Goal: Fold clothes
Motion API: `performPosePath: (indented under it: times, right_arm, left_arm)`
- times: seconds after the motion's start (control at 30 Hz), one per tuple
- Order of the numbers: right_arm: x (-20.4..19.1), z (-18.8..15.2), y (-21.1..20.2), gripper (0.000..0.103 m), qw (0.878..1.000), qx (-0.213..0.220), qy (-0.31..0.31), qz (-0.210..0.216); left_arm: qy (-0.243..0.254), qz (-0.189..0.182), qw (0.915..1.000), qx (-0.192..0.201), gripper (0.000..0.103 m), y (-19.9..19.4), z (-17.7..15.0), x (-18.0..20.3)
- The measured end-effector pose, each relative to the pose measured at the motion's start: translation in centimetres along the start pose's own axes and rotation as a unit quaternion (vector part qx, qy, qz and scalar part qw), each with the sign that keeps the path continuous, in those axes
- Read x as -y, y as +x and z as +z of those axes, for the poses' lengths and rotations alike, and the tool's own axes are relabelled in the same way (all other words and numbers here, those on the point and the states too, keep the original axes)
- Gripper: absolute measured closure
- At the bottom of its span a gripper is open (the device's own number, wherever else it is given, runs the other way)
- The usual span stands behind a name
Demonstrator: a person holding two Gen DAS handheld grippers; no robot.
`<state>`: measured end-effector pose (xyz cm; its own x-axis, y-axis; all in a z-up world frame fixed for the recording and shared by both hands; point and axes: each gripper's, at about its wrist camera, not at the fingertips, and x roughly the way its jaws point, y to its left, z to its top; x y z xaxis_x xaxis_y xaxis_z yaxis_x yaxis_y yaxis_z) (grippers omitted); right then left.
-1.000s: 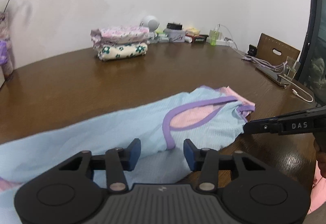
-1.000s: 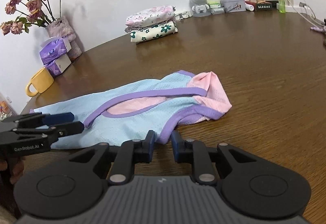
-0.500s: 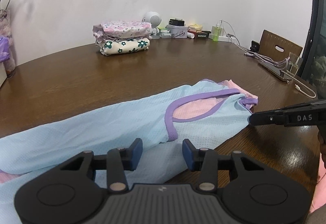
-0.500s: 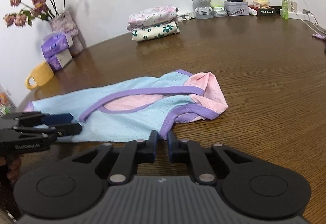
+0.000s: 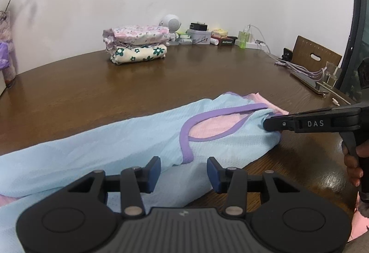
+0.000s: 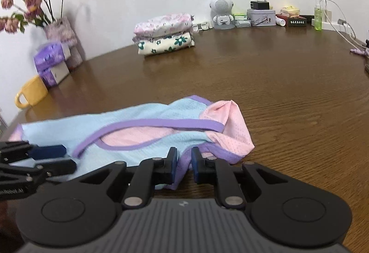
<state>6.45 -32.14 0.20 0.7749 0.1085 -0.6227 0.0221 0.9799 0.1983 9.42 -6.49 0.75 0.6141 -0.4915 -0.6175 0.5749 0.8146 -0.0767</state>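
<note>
Right hand-held gripper (image 6: 184, 164) low at the counter's near edge, level, pointing toward the far wall, jaws nearly closed and pinching the purple-trimmed shoulder of the light blue garment (image 6: 138, 128). From the left wrist view its tip (image 5: 272, 125) comes in from the right, fingers of the holding hand (image 5: 355, 160) wrapped on the trigger grip. Left hand-held gripper (image 5: 183, 171) also low and level, jaws spread wide, hovering over the garment's (image 5: 115, 144) blue body, fabric between the pads but not clamped. Garment lies stretched along the near edge of the brown counter (image 6: 288, 96), pink lining showing at the armhole. Stack of folded clothes (image 6: 165, 34) sits at the far edge. Yellow mug (image 6: 31, 95) and tissue packs (image 6: 52, 64) by the far-left edge.
</note>
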Motion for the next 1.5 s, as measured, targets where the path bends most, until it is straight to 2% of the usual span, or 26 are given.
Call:
performPosePath:
  times: [0.13, 0.33, 0.5, 0.57, 0.73, 0.87, 1.07, 1.4, 1.5]
  right_arm:
    - [-0.6, -0.2, 0.1, 0.096, 0.999, -0.001, -0.029, -0.019]
    - [-0.9, -0.2, 0.3, 0.096, 0.999, -0.001, -0.038, -0.027]
    - [-0.5, -0.1, -1.0, 0.087, 1.000, 0.019, -0.006, 0.000]
    - [-0.8, 0.0, -1.6, 0.082, 0.999, 0.029, -0.013, -0.001]
    - [-2.5, 0.4, -2.2, 0.082, 0.997, 0.056, -0.047, 0.011]
    - [-3.7, 0.5, -1.0, 0.082, 0.996, 0.046, -0.076, 0.018]
    - [-3.1, 0.0, 0.9, 0.083, 0.996, 0.009, -0.084, -0.010]
    - [-2.1, -0.2, 0.9, 0.084, 0.998, 0.011, -0.066, -0.016]
    - [-2.3, -0.1, 0.7, 0.082, 0.998, 0.013, -0.059, -0.004]
  left_arm:
    - [0.000, 0.000, 1.0000, 0.001, 0.060, 0.1, -0.2, -0.2]
    - [0.002, 0.001, 1.0000, 0.004, 0.060, 0.1, -0.3, -0.1]
    - [0.002, -0.003, 0.9999, 0.010, 0.060, -0.3, 0.0, 0.0]
    - [0.011, -0.002, 0.9998, 0.018, 0.059, -0.6, 0.2, 0.4]
    - [0.023, -0.003, 0.9995, 0.023, 0.059, -0.3, 0.9, 1.2]
    - [0.024, 0.001, 0.9995, 0.022, 0.059, 0.2, 1.0, 1.5]
    - [0.017, 0.007, 0.9998, 0.006, 0.059, 1.0, 0.8, 1.0]
    - [0.014, 0.011, 0.9998, 0.002, 0.059, 1.6, 0.4, 0.5]
    - [0.009, 0.011, 0.9999, 0.002, 0.059, 1.4, 0.5, 0.4]
